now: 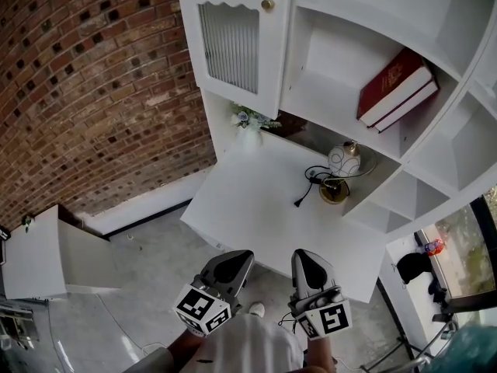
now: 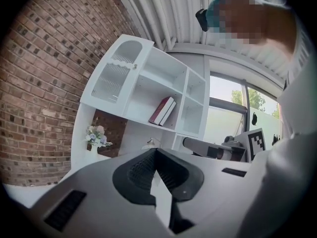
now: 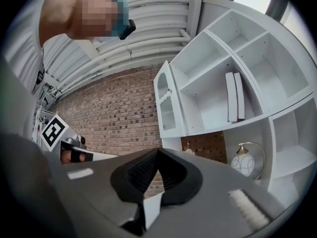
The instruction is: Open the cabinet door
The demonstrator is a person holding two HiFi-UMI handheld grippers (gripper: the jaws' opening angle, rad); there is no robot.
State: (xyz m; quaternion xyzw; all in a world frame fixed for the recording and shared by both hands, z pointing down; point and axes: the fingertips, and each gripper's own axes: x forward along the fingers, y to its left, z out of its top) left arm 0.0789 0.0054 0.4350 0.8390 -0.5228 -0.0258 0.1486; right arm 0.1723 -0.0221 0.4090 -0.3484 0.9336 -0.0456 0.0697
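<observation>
The cabinet door (image 1: 233, 41) is seen at the shelf unit's (image 1: 342, 76) upper left corner, well apart from the left gripper (image 1: 238, 259) and right gripper (image 1: 304, 259), both held closed and empty

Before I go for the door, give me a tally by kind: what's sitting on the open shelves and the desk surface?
books: 2
lamp: 1
flower bunch: 1
Total: 4
</observation>
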